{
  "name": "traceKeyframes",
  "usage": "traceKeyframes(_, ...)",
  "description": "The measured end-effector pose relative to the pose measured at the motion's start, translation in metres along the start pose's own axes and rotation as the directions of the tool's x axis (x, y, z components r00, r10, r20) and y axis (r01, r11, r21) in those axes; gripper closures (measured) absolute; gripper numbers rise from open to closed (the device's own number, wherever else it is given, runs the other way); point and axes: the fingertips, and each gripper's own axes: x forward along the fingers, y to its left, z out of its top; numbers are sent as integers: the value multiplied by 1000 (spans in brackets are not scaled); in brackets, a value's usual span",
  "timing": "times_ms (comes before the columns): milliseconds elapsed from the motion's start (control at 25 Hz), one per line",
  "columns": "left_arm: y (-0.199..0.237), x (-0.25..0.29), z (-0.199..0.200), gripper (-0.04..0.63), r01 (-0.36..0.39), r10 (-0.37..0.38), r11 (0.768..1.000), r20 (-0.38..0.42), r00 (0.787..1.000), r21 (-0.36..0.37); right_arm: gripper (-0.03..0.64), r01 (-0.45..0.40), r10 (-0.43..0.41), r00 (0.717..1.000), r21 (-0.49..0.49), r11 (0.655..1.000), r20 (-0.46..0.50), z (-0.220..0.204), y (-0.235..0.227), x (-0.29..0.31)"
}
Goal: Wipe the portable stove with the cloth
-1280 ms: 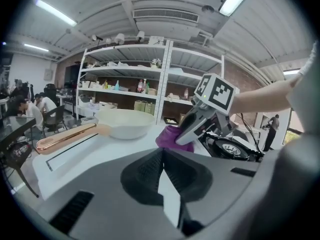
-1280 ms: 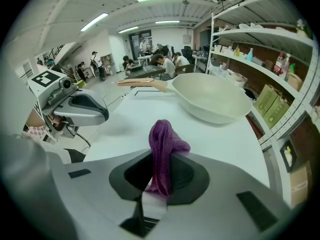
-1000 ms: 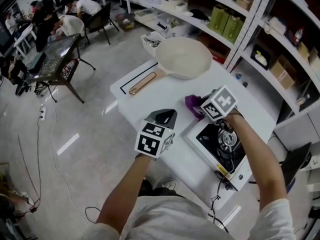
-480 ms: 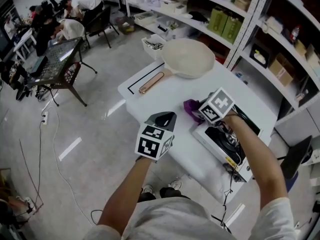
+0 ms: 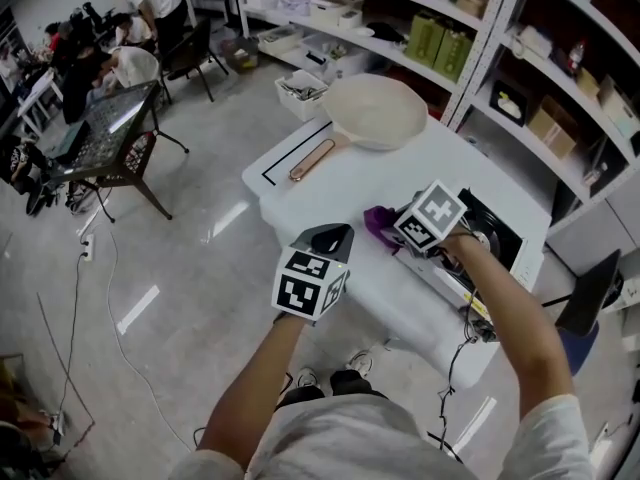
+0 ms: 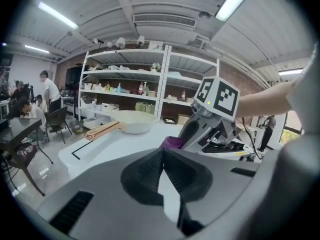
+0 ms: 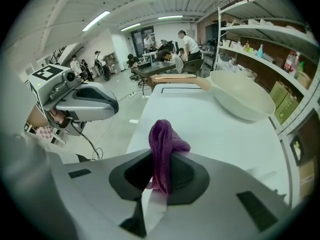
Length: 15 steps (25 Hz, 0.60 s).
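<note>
In the head view, the right claw [image 5: 392, 224] sits right of centre, its jaws pressed onto a bunched purple cloth [image 5: 377, 218]. The right gripper view shows the cloth [image 7: 163, 145] standing up between the closed jaws, with its top poking out above them. The cloth hangs over the white tabletop [image 5: 340, 183], just beside the left edge of the portable stove [image 5: 495, 236]. The stove lies at the right of the frame and is partly covered by the person's forearm. The left claw [image 5: 327, 236] is held at centre frame, over the near edge of the tabletop and apart from the stove. In the left gripper view its jaws [image 6: 161, 166] meet at the tips and grip nothing. A pale frying pan [image 5: 375, 111] with a wooden handle rests on the far end of the tabletop, towards the upper middle of the frame, well apart from both claws.
</note>
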Motion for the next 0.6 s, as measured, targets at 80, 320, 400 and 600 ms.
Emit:
traceKeyframes(80, -1, -6, -1, 592, 9, -9, 1000, 2, 1000, 6, 554, 5, -5, 1000, 0, 1000, 0, 0, 8, 1)
traceKeyframes(320, -6, -23, -6, 592, 38, -38, 999, -7, 999, 24, 554, 88, -87, 994, -5, 996, 60, 14, 14, -7)
traceKeyframes(400, -7, -28, -8, 593, 46, -45, 998, -9, 999, 37, 552, 94, -96, 990, 18, 995, 105, 25, 17, -13)
traceKeyframes(600, -10, -36, -3, 592, 66, -66, 996, -1, 998, 67, 553, 128, -139, 969, 66, 990, 205, 39, 26, -36)
